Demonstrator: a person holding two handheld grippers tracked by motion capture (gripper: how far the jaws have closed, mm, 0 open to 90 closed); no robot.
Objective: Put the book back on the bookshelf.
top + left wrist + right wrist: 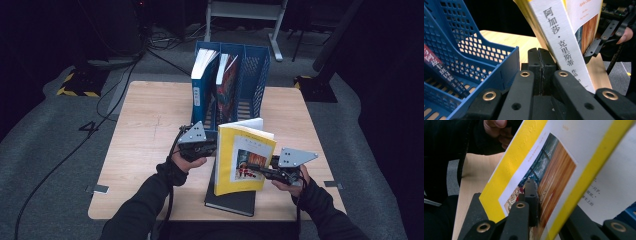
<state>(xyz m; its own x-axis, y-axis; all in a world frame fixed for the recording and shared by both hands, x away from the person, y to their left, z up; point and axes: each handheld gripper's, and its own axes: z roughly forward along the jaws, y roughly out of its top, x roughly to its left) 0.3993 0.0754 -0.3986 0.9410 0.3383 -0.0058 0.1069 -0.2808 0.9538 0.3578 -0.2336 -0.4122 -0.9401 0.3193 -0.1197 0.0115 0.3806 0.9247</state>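
Standing nearly upright on the tabletop [145,130], a yellow paperback [242,159] is held just in front of a blue file rack [256,75], its lower edge over a dark book [230,200] lying flat. The right gripper [260,170] has its fingers clamped on the paperback's front cover, one finger [531,195] pressed flat against the cover picture. The left gripper [210,150] sits on the paperback's spine side, nearest the rack; its fingers [541,70] are pressed together with nothing between them, and the white spine with printed characters leans just beside them. Two books already stand in the rack's left slots, a blue one [202,80] and a red one [227,82]; the rightmost slot looks free.

Risk, as a judgement: the right grip seems to catch the cover alone, so the page block could swing open or the cover could bend or tear when lifted. With the left fingers closed and merely alongside, the paperback could also tip sideways or snag on the rack's front lip.

Hard to make out: the finger behind the cover is hidden, so how many pages are pinched cannot be told. The dark book's title is unreadable.
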